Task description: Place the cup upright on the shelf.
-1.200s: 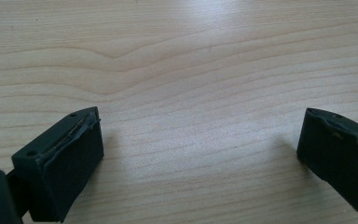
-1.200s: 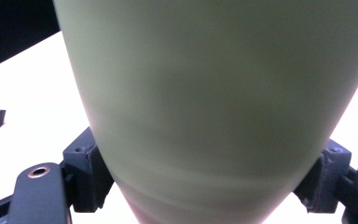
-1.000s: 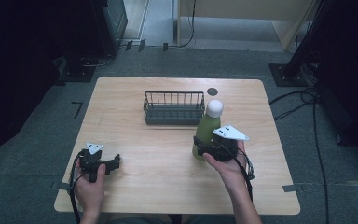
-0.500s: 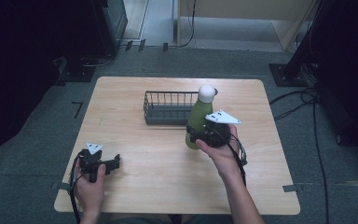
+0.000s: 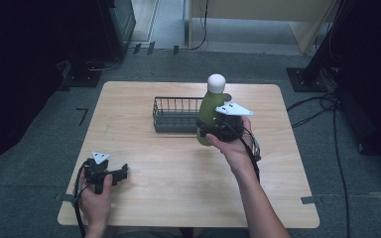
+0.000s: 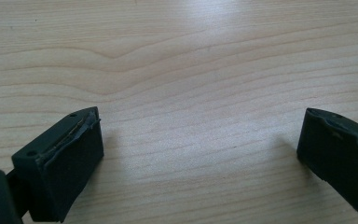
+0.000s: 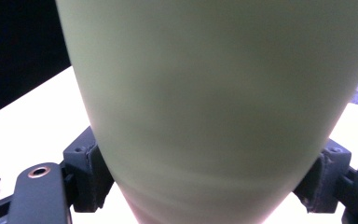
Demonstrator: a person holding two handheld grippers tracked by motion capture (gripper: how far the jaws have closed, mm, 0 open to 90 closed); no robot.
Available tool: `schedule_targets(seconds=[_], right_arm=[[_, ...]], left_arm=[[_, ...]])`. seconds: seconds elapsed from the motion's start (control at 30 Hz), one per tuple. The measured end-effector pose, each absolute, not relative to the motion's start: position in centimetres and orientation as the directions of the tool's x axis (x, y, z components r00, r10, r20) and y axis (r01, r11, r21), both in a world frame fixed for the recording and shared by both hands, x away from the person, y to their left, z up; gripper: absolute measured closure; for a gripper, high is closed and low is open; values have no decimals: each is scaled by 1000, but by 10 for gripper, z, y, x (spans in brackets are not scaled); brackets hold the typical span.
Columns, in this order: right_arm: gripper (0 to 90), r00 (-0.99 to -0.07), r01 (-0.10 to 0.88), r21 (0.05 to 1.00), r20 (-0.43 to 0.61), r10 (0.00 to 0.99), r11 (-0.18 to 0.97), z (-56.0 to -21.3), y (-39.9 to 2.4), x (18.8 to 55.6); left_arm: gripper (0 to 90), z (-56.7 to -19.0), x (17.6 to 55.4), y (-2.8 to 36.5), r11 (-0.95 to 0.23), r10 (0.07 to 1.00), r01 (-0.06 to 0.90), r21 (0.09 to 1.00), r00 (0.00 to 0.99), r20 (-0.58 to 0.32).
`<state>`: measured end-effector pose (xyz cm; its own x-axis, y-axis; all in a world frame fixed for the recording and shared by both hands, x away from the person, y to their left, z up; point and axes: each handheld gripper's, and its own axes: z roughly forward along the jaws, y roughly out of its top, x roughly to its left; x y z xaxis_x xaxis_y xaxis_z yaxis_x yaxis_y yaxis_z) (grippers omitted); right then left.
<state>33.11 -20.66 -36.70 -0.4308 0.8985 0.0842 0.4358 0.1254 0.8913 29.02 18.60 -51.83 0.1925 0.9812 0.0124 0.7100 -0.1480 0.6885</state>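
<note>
A green bottle (image 5: 209, 110) with a round white cap hangs upright above the table, just in front of the right end of a dark wire basket (image 5: 174, 115). My right gripper (image 5: 203, 130) is shut on the bottle's lower body. In the right gripper view the pale green bottle (image 7: 205, 102) sits squeezed between both black jaws. My left gripper (image 5: 124, 172) rests on the wooden table (image 5: 178, 173) near its front left corner, held by a hand. In the left gripper view my left gripper (image 6: 200, 154) stands open with bare wood between its pads.
The wire basket stands at the middle back of the table. Cables (image 5: 327, 106) run over the grey floor to the right, and dark stands flank the table at the far left and far right.
My right gripper has lifted the green bottle and carried it left and toward the basket. The left gripper has stayed where it was.
</note>
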Motion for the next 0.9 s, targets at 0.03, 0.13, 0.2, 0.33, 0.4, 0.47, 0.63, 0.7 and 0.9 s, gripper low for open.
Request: schedule_targets(seconds=[0.03, 0.13, 0.2, 0.33, 0.4, 0.47, 0.63, 0.7, 0.9], right_arm=[[203, -431, 436, 891, 84, 899, 125, -367, -207, 331], [203, -425, 435, 892, 80, 902, 126, -363, -206, 337], [203, -423, 434, 892, 77, 903, 127, -360, -206, 340], [203, -415, 432, 894, 78, 907, 121, -355, -205, 347], [203, -412, 428, 896, 75, 908, 121, -352, -205, 351], [203, -410, 427, 897, 76, 909, 118, -350, -204, 355], [203, -407, 425, 897, 75, 910, 117, -346, -201, 365], [203, -406, 426, 898, 79, 911, 112, -345, -199, 368], [203, -397, 416, 903, 74, 915, 108, -344, -196, 381]], left_arm=[[9, -518, 290, 186, -148, 981, 710, 689, 193, 12], [9, -518, 290, 186, -147, 981, 710, 689, 192, 11], [9, -518, 290, 186, -147, 981, 710, 689, 192, 11], [9, -518, 290, 186, -147, 981, 709, 689, 192, 12], [9, -518, 290, 186, -148, 981, 710, 689, 193, 12], [9, -518, 290, 186, -149, 981, 710, 689, 194, 12], [9, -518, 291, 186, -150, 981, 709, 689, 196, 12], [9, -518, 291, 186, -150, 981, 709, 689, 196, 12], [9, -518, 291, 186, -150, 981, 710, 688, 196, 12]])
